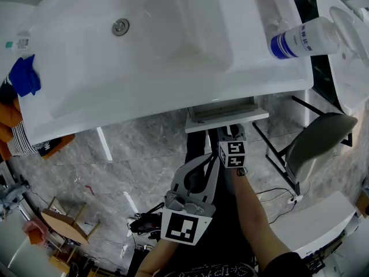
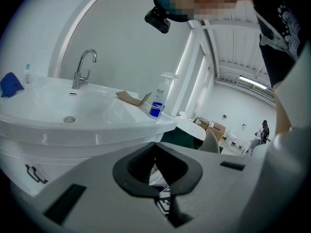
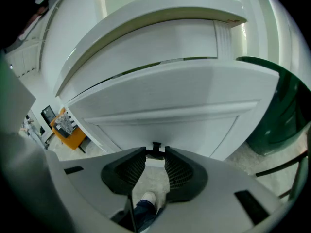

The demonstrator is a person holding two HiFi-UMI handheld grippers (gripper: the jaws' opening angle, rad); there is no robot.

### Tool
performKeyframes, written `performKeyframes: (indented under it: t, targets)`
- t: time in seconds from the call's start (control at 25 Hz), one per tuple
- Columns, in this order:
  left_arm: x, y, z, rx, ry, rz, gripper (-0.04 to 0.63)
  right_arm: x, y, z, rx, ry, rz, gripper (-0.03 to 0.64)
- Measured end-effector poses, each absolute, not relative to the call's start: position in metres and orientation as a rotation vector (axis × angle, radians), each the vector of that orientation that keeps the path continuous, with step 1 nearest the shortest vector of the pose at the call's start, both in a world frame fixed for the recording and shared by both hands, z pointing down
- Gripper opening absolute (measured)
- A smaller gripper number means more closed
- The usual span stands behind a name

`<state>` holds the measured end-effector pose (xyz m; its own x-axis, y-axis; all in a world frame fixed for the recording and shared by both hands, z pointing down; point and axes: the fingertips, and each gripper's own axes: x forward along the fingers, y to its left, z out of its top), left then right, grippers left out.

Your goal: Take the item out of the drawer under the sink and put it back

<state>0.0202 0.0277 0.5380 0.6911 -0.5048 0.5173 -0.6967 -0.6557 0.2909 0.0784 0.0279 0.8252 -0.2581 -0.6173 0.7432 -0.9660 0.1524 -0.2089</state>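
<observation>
**Right gripper taking the drawer handle; item not yet in sight**

The drawer (image 1: 226,121) is standing partly pulled out under the sink (image 1: 173,100), at 12 o'clock from the person. The right gripper (image 3: 156,154) is pointing at the drawer front. Its jaws are sitting wide, and the small dark handle (image 3: 156,146) is lying between their tips. The tips are looking to be pressing on the handle's two ends, so it is gripping the handle rather than hanging free. The left gripper (image 2: 155,145) is waiting at 7 o'clock from the right one, with its jaws closed tip to tip on nothing.

The item itself is showing in no view. It is most likely lying inside the drawer, where only a thin strip of the interior is showing from above.

The handle is looking stiff, short and smooth, so a hold centred across it is probably slipping least, with a straight pull toward 6 o'clock. The item's weight and firmness are staying unknown until the drawer is showing more. A gentle hold across its middle is seeming the safest way to take it.
</observation>
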Motion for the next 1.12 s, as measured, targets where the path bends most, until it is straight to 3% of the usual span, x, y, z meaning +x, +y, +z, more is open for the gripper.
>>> performKeyframes:
  t: [0.8, 0.84, 0.92, 1.12]
  targets:
    - [0.014, 0.008, 0.512, 2.529, -0.972, 0.494, 0.005, 0.085, 0.036, 0.801, 1.432, -1.931, 0.951, 0.130]
    - [0.013, 0.006, 0.509, 2.536, -0.980, 0.485, 0.005, 0.087, 0.038, 0.795, 1.440, -1.930, 0.943, 0.125]
    - [0.010, 0.001, 0.502, 2.546, -1.002, 0.462, 0.005, 0.091, 0.041, 0.782, 1.460, -1.932, 0.925, 0.026]
    - [0.000, -0.006, 0.486, 2.517, -1.061, 0.356, 0.005, 0.095, 0.045, 0.737, 1.520, -1.978, 0.913, 0.017]
